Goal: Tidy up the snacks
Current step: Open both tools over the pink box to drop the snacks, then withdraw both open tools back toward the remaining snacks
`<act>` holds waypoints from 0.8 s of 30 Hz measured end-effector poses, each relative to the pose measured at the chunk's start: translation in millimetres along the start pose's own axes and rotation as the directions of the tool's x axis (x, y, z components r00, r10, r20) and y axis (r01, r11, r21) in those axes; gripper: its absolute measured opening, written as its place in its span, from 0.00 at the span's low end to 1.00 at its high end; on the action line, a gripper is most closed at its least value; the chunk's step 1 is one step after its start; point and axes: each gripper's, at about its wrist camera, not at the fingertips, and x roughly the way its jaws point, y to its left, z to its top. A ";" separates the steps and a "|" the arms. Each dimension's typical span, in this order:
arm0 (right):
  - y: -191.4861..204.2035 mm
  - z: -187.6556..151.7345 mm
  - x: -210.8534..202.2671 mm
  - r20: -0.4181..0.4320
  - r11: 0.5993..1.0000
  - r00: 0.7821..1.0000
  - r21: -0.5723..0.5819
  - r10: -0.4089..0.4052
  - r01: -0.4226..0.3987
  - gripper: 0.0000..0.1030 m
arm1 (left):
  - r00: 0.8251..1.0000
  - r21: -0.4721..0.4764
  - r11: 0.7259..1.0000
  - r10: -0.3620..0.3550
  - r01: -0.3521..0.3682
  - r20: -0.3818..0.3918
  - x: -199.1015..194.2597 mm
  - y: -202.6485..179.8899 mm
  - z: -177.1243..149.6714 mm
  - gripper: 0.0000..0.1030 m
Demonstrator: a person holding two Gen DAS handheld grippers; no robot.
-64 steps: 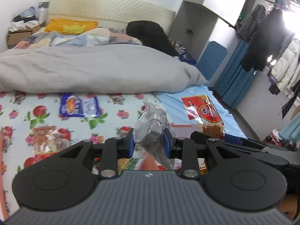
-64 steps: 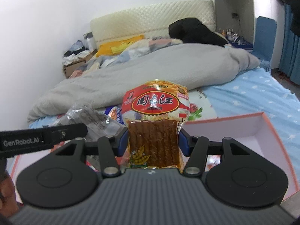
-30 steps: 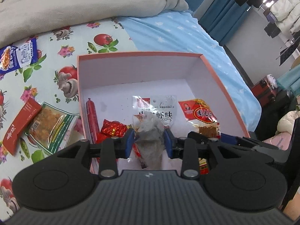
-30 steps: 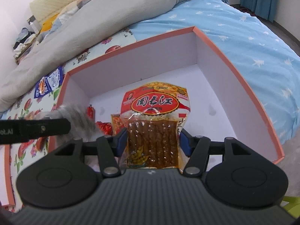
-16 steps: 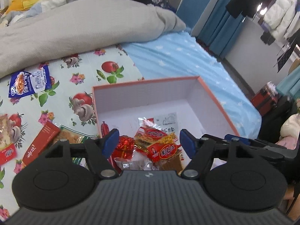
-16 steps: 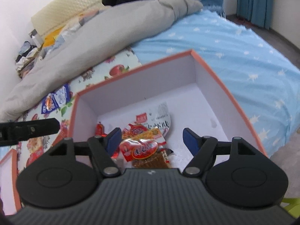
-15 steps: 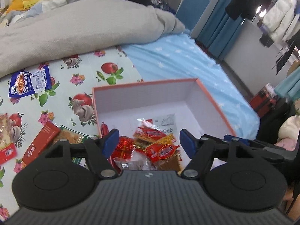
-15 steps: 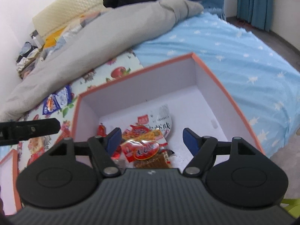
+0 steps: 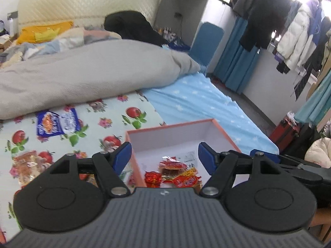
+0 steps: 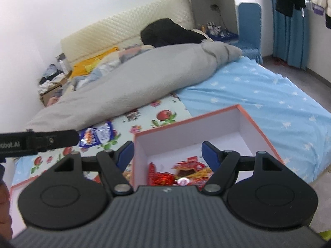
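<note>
On the bed, near its right side, we found the open box [image 9: 223, 133], orange-rimmed and white inside, sitting where the fruit-printed cloth [image 9: 107, 124] met the blue star-patterned sheet [image 9: 198, 103]. Inside it, at the near left corner, lay the snacks: a small pile of red packets [image 9: 175, 173], with a white-labelled pouch [image 9: 189, 157] just behind them. From the right wrist view we saw the same red heap [image 10: 182, 173] low in the box [image 10: 254, 124], against its near left wall.

Our left gripper [image 9: 164, 155] hung above the box with its blue-padded fingers [image 9: 124, 153] spread wide and nothing between them. Our right gripper [image 10: 168, 153] stood likewise, its fingers apart and bare, the pads touching no packet.

Outside the box, well to the far left on the cloth, a blue-and-white snack packet [image 9: 56, 123] lay flat near the edge of the grey duvet [image 9: 93, 76]. Nearer and further left, an orange-brown packet [image 9: 26, 161] lay on the cloth too, blurred so that we could not read it. A strip of another packet showed just left of the box, mostly hidden behind the left finger.

Beyond the duvet we noted a cream headboard [image 9: 82, 6], and on the far right, coats [image 9: 269, 14] hanging on a rail.
</note>
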 end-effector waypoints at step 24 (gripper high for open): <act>104.9 -83.9 -27.9 -0.039 0.982 0.991 -0.132 0.129 -0.133 0.72 | 0.985 -0.152 0.976 0.163 -0.154 0.048 -138.1 94.0 -104.6 0.73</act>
